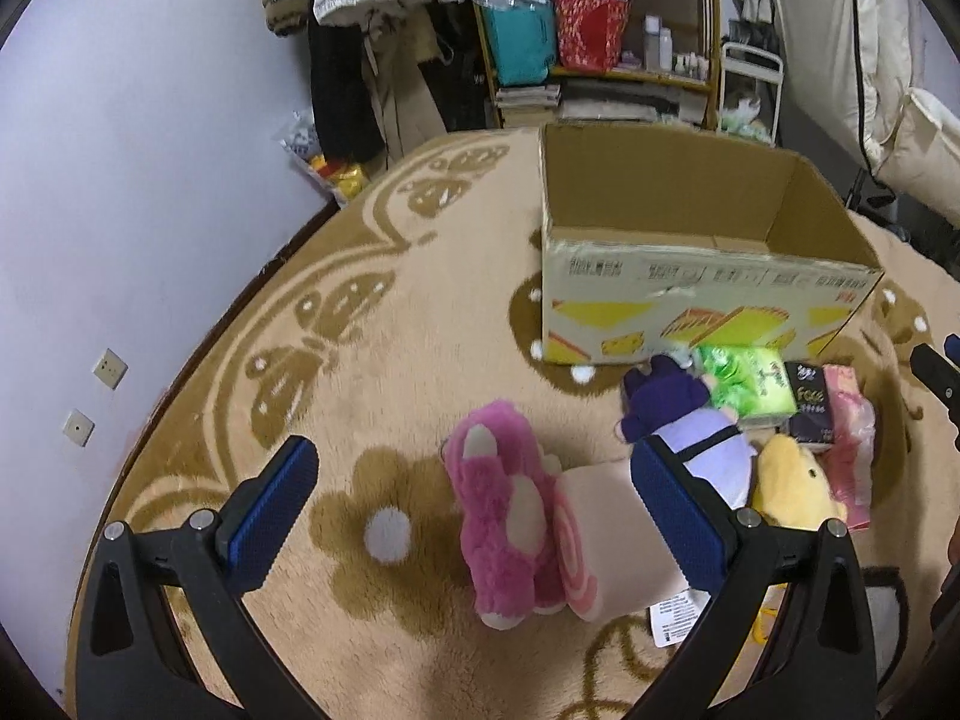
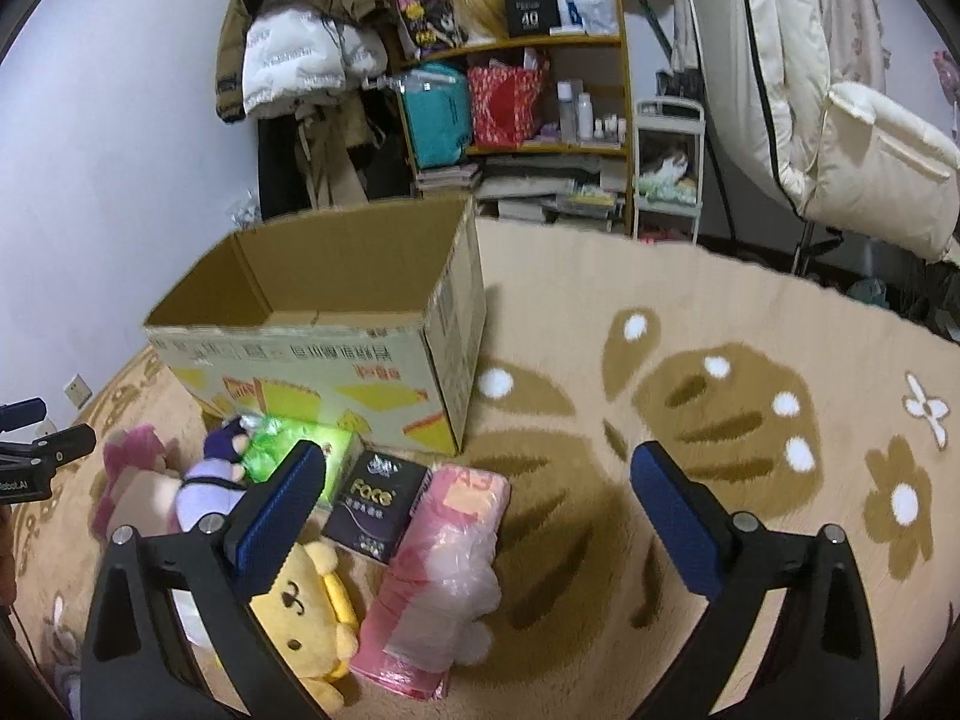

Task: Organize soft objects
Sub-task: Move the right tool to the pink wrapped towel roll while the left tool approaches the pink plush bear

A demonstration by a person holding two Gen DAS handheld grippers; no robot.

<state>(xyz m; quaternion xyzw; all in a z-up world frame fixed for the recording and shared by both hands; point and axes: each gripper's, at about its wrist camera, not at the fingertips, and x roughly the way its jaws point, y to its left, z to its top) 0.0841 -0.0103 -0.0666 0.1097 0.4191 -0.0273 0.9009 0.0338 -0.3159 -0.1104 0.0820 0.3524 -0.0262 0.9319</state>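
An open cardboard box [image 1: 690, 282] stands on the rug; it also shows in the right wrist view [image 2: 324, 354]. In front of it lie a pink plush bear [image 1: 510, 510], a purple doll [image 1: 702, 432], a yellow plush [image 1: 792, 480], a green tissue pack [image 1: 750, 384], a black tissue pack [image 1: 810, 402] and a pink wrapped pack [image 1: 849, 432]. My left gripper [image 1: 474, 504] is open, its jaws on either side of the pink bear. My right gripper [image 2: 480, 504] is open and empty above the pink pack [image 2: 438, 576], with the yellow plush [image 2: 306, 606] and the black pack [image 2: 375, 504] beside its left finger.
A beige rug [image 2: 720, 420] with brown flowers covers the floor. A shelf [image 2: 522, 96] with bags and bottles, hanging coats [image 2: 300, 48], and a white chair [image 2: 870, 168] stand at the back. A wall [image 1: 120, 180] is on the left.
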